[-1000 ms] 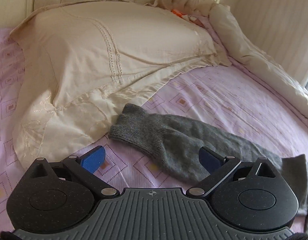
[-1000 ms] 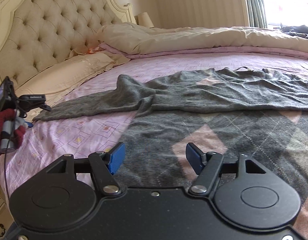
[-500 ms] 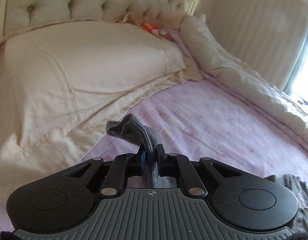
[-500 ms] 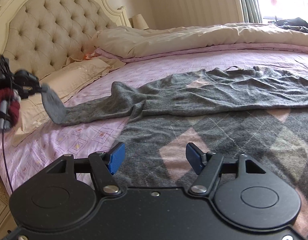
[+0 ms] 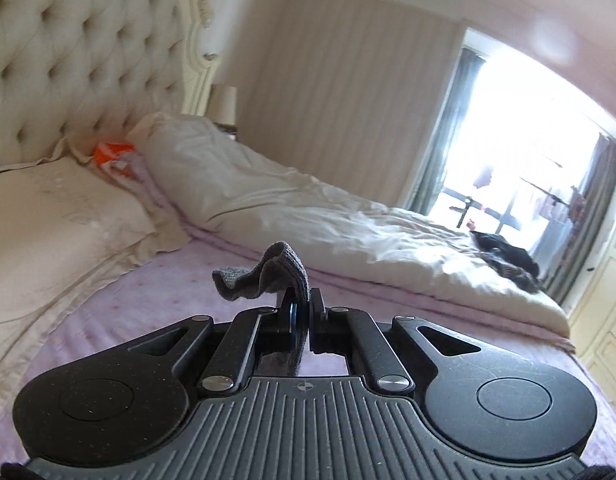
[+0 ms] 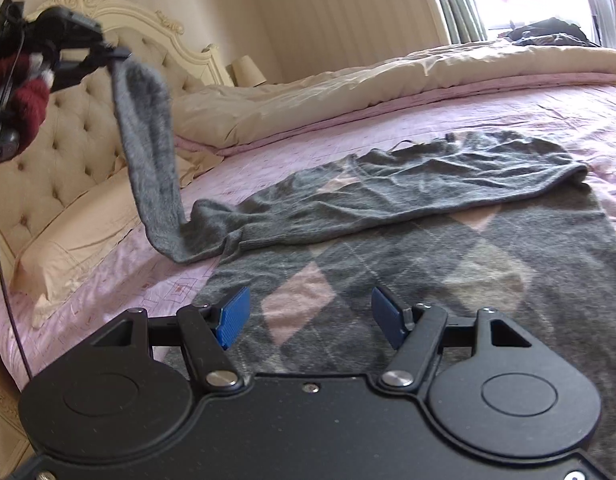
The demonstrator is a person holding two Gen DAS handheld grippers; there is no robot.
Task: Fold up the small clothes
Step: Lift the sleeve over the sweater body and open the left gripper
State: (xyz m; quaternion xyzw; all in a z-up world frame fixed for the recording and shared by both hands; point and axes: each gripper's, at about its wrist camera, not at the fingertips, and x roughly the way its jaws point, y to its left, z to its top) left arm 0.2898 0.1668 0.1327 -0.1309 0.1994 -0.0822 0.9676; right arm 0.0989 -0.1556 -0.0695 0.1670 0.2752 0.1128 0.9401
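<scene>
Left tool (image 5: 301, 316) is clamped on the grey sleeve's cuff (image 5: 264, 276), held up high on the headboard side. The sweater body (image 6: 448, 248) lies flat toward the window, so the sleeve folds that way; right tool (image 6: 306, 312) hovers wide open and empty over the body

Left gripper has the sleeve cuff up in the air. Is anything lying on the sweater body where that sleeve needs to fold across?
Nothing visible does. The left gripper holds the sleeve above the bed, and the sweater body lies flat with nothing on it. The open right gripper hovers over its near edge, short of the sleeve's likely path.
</scene>
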